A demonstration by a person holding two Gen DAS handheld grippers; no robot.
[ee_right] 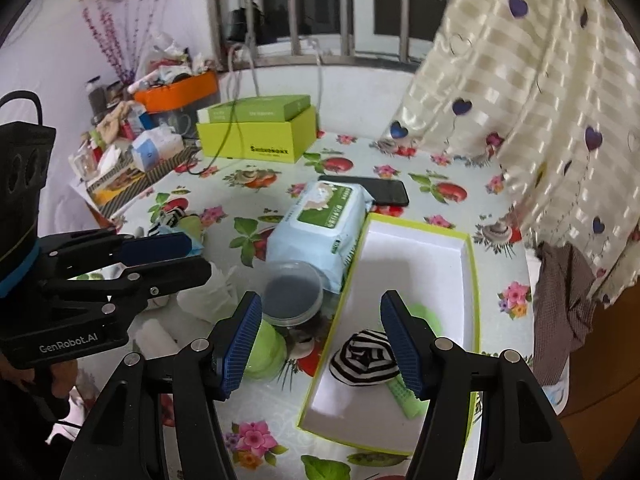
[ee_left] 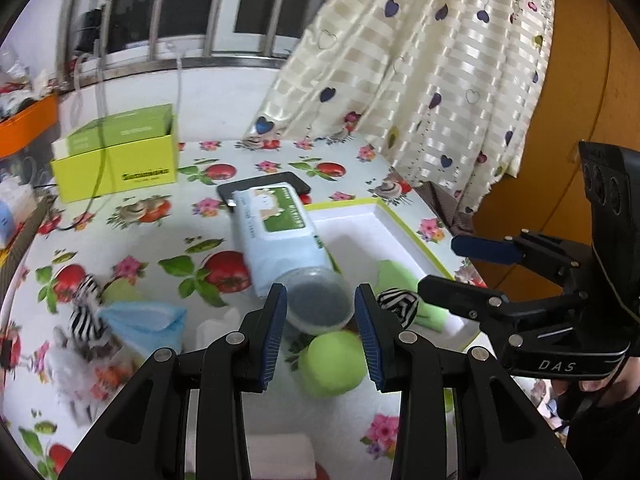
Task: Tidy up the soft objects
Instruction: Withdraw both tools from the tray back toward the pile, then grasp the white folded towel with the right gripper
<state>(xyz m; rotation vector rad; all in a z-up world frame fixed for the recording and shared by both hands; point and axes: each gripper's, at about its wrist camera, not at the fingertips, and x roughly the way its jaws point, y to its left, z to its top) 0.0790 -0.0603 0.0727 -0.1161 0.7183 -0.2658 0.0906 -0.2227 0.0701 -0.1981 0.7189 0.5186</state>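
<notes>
A shallow white tray with a green rim (ee_right: 466, 276) lies on the flowered table; it holds a striped black-and-white soft piece (ee_right: 362, 358) and a green cloth (ee_right: 430, 316). My right gripper (ee_right: 322, 342) is open and empty, just above the tray's left rim. My left gripper (ee_left: 320, 320) is open and empty, over a green soft ball (ee_left: 334, 362) left of the tray (ee_left: 404, 232). The ball also shows in the right wrist view (ee_right: 264, 354). A zebra-striped toy (ee_left: 86, 312) and a blue cloth (ee_left: 140, 322) lie at the left.
A pale blue wet-wipes pack (ee_left: 276, 232) lies beside the tray, with a clear plastic lidded cup (ee_left: 318, 300) at its near end and a black phone (ee_left: 264, 188) behind. A lime box (ee_left: 116, 160) stands at the back. A curtain (ee_left: 420, 80) hangs at the right. White tissue (ee_right: 208, 292) lies left.
</notes>
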